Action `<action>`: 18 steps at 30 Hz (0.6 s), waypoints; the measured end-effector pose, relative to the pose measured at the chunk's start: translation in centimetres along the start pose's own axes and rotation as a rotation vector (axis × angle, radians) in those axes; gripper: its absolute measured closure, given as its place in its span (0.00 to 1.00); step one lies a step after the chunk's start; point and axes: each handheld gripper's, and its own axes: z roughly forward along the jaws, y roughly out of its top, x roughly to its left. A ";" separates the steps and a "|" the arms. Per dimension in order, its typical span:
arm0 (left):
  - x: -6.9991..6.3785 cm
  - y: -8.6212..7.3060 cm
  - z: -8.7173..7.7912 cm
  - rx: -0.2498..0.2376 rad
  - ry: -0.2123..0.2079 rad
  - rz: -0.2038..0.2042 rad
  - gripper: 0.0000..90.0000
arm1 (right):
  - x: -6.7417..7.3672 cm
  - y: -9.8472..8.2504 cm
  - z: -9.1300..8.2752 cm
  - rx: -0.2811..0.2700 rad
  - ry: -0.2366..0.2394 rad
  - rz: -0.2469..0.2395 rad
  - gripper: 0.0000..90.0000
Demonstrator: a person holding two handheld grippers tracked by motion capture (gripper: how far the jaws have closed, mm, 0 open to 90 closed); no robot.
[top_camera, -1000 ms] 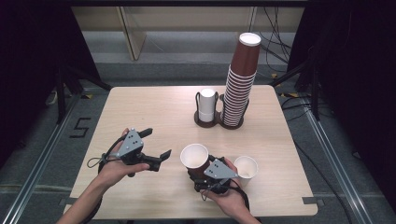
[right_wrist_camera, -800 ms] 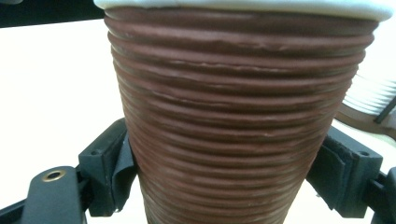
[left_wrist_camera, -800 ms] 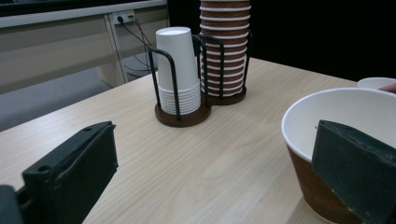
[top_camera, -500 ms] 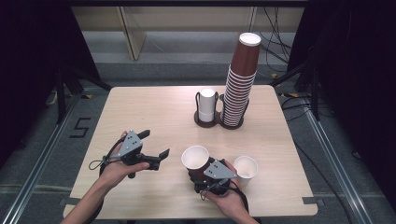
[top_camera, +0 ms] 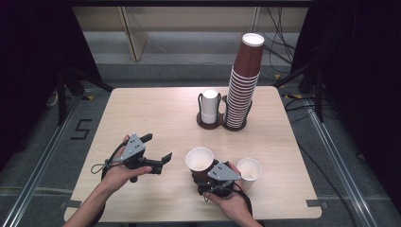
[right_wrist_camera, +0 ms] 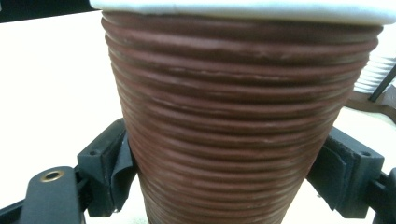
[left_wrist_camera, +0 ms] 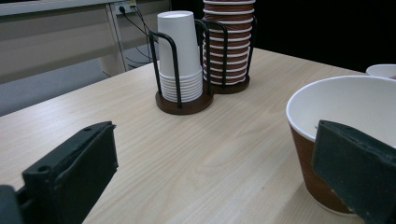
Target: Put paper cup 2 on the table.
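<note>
A brown ribbed paper cup (top_camera: 199,160) with a white inside stands upright on the table's near side. My right gripper (top_camera: 204,176) reaches it from the near edge. In the right gripper view both black pads (right_wrist_camera: 112,163) press on the cup's (right_wrist_camera: 233,116) lower sides, so it is shut on the cup. My left gripper (top_camera: 157,147) sits to the cup's left, jaws wide open and pointing toward it, with nothing between them. In the left gripper view (left_wrist_camera: 212,182) the cup (left_wrist_camera: 345,135) shows just behind the right jaw.
A smaller white cup (top_camera: 249,169) stands right of the held cup. At the back middle a black wire holder (top_camera: 222,124) carries a short stack of white cups (top_camera: 209,108) and a tall stack of brown cups (top_camera: 241,85). The wooden table (top_camera: 156,113) has bare room on its left.
</note>
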 end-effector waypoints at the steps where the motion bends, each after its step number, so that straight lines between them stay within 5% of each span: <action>1: 0.0 -0.1 0.0 0.005 -0.001 0.000 0.00 | 0.0 0.0 -0.1 0.011 0.001 0.004 0.20; 18: -0.4 -0.3 -0.2 0.007 0.000 0.008 0.00 | 0.5 -0.4 -1.1 0.069 -0.010 0.058 0.19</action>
